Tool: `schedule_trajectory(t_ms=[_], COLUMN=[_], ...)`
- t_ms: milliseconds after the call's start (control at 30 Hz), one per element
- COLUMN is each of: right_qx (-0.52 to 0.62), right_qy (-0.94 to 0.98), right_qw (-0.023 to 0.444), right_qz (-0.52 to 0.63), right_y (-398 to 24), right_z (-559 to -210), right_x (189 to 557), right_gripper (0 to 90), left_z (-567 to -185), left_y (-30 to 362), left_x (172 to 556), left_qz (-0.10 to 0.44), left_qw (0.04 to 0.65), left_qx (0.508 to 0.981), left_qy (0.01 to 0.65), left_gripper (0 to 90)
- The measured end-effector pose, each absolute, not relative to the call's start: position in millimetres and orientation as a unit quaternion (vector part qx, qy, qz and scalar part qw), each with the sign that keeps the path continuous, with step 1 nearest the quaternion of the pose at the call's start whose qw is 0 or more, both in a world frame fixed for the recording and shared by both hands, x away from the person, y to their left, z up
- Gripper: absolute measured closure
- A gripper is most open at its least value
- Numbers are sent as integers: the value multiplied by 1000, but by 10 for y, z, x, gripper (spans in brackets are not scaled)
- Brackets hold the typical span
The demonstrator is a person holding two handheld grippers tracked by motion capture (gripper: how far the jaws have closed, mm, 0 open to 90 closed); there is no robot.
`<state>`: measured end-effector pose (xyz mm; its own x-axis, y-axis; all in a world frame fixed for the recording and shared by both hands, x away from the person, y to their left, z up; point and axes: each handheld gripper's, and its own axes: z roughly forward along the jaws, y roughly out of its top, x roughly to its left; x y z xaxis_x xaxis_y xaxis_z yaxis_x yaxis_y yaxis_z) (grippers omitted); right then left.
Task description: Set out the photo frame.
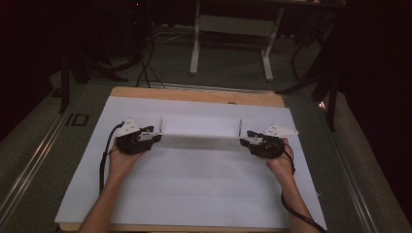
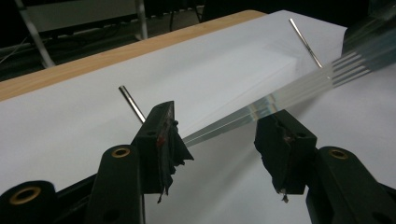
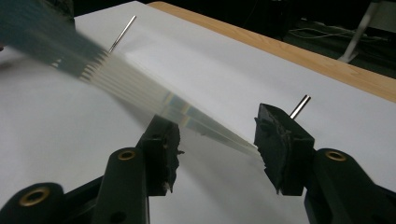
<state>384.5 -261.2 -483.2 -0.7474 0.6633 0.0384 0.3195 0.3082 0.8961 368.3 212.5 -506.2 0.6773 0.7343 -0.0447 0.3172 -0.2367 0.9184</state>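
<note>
With a clear strip stack point(image 1: 200, 141) spanning left to right between two upright metal pins point(image 1: 161, 123), each end sits between a tool's jaws, presumably to keep it level while it's seated against the pins. Left tool point(image 1: 151, 137): wide, pads off the strips. Right tool point(image 1: 248, 138): one pad touches the stack end, grip unclear. White sheet point(image 1: 194, 194) covers the wooden tabletop point(image 1: 194, 93); dark room, a white desk frame point(image 1: 232, 29) at the far side.

Dim room, grey floor point(image 1: 228, 68), white-legged desk point(image 1: 231, 24) behind
</note>
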Motion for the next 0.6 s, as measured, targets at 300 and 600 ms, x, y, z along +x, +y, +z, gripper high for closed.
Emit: schedule_trajectory(t_ms=[300, 600], right_qx=[318, 327], right_qy=[785, 777], right_qw=[175, 197], right_qz=[502, 501], right_y=[-2609, -2587], right_z=[-4809, -4792], right_x=[3882, 3901], right_gripper=[516, 544], left_z=[-5022, -5013], left_y=[2087, 2071], left_x=[3708, 3747], left_qz=[202, 209], left_qw=[528, 537], left_qx=[748, 735], left_qy=[346, 356], left_gripper=[476, 479])
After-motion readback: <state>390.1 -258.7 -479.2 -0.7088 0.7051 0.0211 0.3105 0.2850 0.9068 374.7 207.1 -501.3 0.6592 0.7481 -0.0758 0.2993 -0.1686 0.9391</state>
